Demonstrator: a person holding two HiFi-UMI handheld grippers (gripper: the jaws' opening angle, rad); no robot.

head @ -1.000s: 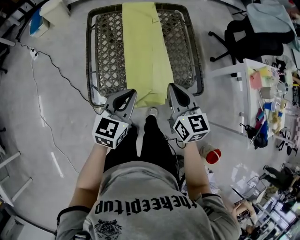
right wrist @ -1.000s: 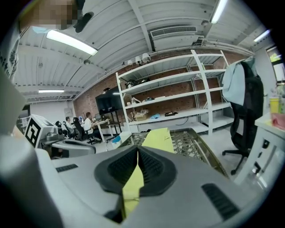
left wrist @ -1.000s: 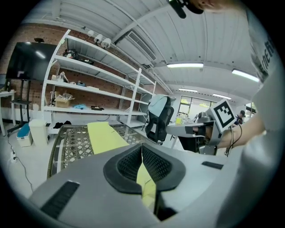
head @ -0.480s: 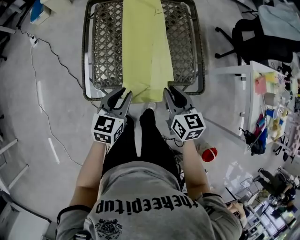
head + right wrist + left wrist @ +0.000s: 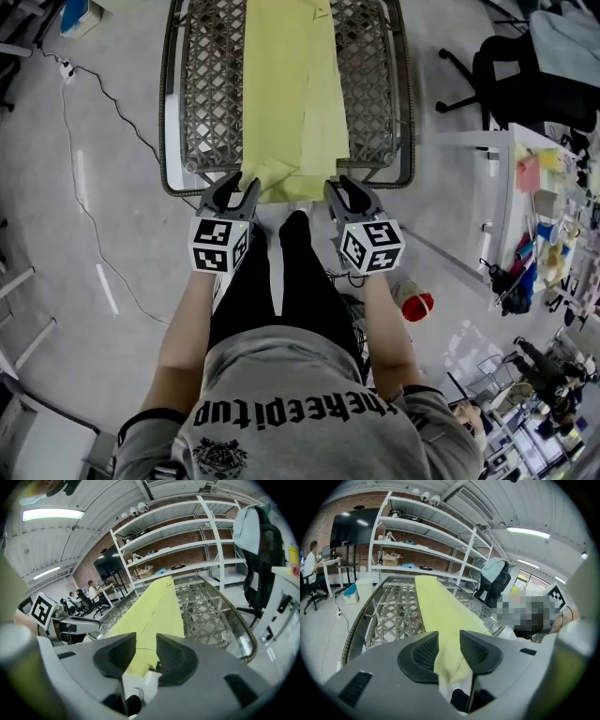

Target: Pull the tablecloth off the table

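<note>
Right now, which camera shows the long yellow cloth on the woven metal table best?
The head view: it looks down on the yellow cloth, showing its full width on the woven table and its rumpled near end, though the far end is cropped. Both gripper views look along it, foreshortened, yet reach its far end.

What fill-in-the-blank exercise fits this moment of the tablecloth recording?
1. The tablecloth lying on the lattice table is ____ in colour.
2. It covers only the table's ____ strip, with lattice bare on both sides.
3. The left gripper and right gripper are at the table's ____ end, by the person's legs.
4. Both grippers' jaws stand ____, pressing nothing.
Missing words: yellow; middle; near; open.
Note: both pairs of jaws have just been opening; the cloth's hanging edge shows through each gap, ungripped.
</note>
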